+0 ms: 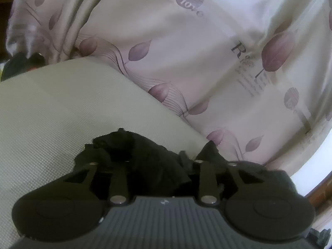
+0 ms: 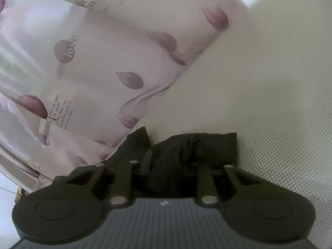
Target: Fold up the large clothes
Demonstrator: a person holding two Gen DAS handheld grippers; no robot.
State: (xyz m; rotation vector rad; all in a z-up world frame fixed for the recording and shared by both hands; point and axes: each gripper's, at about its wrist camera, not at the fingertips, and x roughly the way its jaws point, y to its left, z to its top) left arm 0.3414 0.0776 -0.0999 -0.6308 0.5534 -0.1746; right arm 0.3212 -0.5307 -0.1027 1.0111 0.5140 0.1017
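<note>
Garment bunched between both grippers, above the mattress

The garment (image 1: 145, 155) sits in the left gripper (image 1: 161, 166) and the right gripper (image 2: 166, 164); beyond lies the mattress (image 2: 259, 103), the curtain (image 1: 186, 51) behind it.

Bunched black cloth (image 1: 145, 155) hides the fingertips of the left gripper (image 1: 160, 166), and likewise those of the right gripper (image 2: 166, 161). The printed sheet (image 2: 93, 72) is blurred in the right wrist view. Small print beside the "R" (image 1: 237, 48) is unreadable.

Two grippers counted, left gripper (image 1: 159, 161) and right gripper (image 2: 164, 161), one black garment (image 1: 145, 155) bunched at both, one pale textured mattress surface (image 1: 51, 108) seen, one leaf-printed curtain (image 1: 176, 51) hung behind, two "love" roundels counted in the left view.
</note>
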